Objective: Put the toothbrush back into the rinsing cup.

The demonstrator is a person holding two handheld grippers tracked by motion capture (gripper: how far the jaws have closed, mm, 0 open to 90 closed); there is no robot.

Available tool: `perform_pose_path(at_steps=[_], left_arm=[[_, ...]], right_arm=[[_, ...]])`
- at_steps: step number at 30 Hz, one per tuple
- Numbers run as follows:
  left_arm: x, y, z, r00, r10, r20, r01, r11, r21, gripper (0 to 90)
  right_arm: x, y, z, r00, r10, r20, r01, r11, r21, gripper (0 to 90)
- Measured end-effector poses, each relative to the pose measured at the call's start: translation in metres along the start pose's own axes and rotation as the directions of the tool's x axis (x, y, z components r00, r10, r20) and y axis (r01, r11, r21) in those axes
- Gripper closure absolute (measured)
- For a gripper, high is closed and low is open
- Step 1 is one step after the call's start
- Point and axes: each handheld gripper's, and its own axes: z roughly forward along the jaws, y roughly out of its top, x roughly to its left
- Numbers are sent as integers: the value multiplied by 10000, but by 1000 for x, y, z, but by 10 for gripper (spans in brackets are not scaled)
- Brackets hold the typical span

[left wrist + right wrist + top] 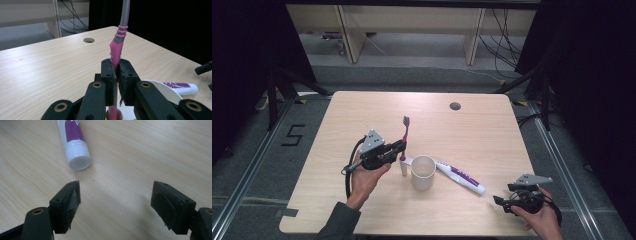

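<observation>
Left gripper view: left gripper [117, 72] pinches an upright toothbrush [117, 47]; right gripper [116, 202] gapes wide. Tilted, the toothbrush could topple the cup [423, 171].

Pale wooden table [362, 210] with cup [423, 172], toothpaste tube [460, 177].

Pink-and-grey toothbrush [404, 135] stands upright, bristles up, just left of the white cup [423, 172]

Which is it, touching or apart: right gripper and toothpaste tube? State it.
Apart. The right gripper view shows bare table between the open right gripper and the toothpaste tube.
</observation>
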Motion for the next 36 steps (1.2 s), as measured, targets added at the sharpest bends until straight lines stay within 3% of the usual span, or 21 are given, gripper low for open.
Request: perform_pose_path(at_steps=[8, 9, 22, 24, 30, 32, 36], left_arm=[[1, -14, -1, 10000, 62, 23, -63, 9989, 473, 825], [2, -15, -1, 10000, 56, 25, -57, 9987, 509, 825], [2, -27, 0, 9999, 54, 138, -66, 9963, 855, 812], [2, -27, 0, 9998, 12, 209, -28, 9969, 788, 752], [1, -20, -8, 9989, -405, -238, 419, 9972, 614, 465], [0, -16, -13, 9979, -574, -284, 588, 9969, 523, 403], [-3, -10, -22, 9991, -374, -204, 389, 9961, 790, 345]], right_arm=[[-1, 0, 2, 9995, -316, 7, 316, 9994, -134, 245], [0, 0, 0, 9999, -140, -36, 140, 9999, 11, 246], [-1, -1, 2, 9996, -271, 28, 272, 9995, -135, 245], [-1, 0, 1, 9996, -293, 4, 293, 9996, -33, 245], [0, 0, 0, 10000, -39, -31, 39, 10000, -47, 245], [0, 0, 0, 9999, -35, -117, 34, 10000, -18, 245], [0, 0, 0, 10000, -48, -52, 48, 10000, -10, 245]])
